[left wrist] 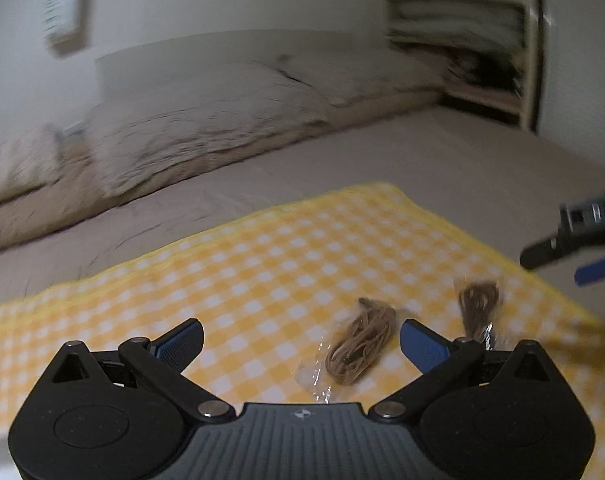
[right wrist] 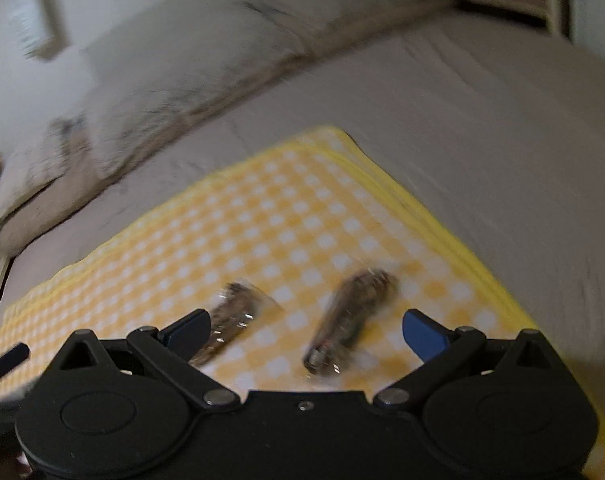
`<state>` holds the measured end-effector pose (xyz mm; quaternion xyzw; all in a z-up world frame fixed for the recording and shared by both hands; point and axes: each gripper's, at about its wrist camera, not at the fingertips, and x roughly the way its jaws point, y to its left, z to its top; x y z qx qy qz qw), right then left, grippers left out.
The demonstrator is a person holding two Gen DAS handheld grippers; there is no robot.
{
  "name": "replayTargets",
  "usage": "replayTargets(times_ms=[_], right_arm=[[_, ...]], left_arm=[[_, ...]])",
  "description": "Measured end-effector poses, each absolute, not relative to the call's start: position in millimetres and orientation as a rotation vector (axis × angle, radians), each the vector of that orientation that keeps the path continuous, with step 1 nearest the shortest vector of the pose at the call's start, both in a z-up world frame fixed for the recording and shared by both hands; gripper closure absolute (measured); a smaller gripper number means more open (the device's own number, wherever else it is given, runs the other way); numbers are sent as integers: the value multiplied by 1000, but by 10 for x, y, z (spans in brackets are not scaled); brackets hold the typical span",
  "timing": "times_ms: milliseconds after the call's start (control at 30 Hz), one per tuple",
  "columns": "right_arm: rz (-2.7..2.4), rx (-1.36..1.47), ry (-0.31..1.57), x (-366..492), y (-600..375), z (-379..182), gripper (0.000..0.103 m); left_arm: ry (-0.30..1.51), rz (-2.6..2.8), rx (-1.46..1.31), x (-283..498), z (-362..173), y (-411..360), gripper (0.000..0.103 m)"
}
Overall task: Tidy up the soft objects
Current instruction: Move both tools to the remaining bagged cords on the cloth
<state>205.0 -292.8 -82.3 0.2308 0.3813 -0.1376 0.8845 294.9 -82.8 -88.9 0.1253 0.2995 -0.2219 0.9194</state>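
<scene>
Two clear packets of brown cord are lying side by side on a yellow checked cloth (left wrist: 262, 256) spread over the bed (left wrist: 442, 160), probably so they stay together and easy to reach. The left tongs (left wrist: 301, 340) are hanging released, empty, with the left packet (left wrist: 358, 346) lying between their pads. The right tongs (right wrist: 307, 330) are likewise spread wide over the right packet (right wrist: 348, 318), gripping nothing. Both views are blurring, so contact is hard to judge.
</scene>
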Motion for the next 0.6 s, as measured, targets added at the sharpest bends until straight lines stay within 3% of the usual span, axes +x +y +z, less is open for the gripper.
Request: replayTargets(times_ms=[33,200,600], right_arm=[[-302,510,813,2081,-2979,-890,0],[-353,601,869,2204,-3102,-1151,5],[-391,663,925,2461,-3209,-1440,18]], left_arm=[[620,-476,285,2996,-953,-873,3],[688,-584,351,3271,-1299,-1048,29],[780,-695,382,3671,-1833,-1260,31]])
